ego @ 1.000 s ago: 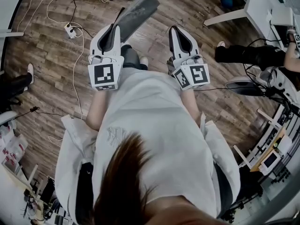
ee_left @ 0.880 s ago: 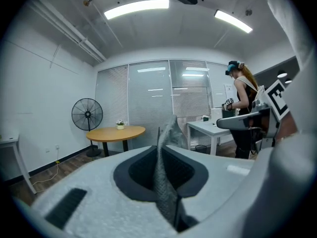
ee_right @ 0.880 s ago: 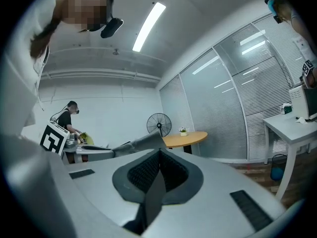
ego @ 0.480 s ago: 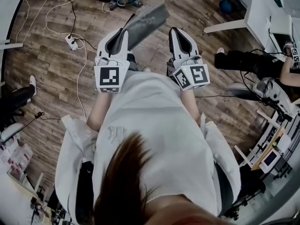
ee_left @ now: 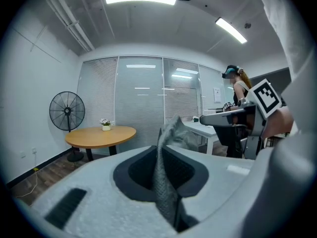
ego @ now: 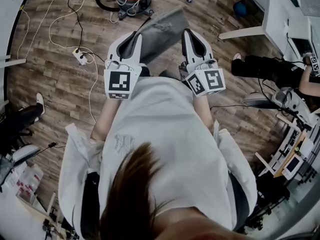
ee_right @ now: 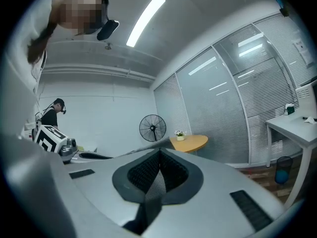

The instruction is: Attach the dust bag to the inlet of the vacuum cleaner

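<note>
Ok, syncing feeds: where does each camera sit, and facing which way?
Head view: on the person's head, facing steeply down at the floor; hair, shirt, left gripper, right gripper.
Left gripper view: on that gripper, facing level; jaws gripping the dust bag.
Right gripper view: likewise, same bag.
Both gripper views share table and fan.

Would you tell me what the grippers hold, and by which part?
Left gripper and right gripper each pinch the grey dust bag by its fabric edge.
</note>
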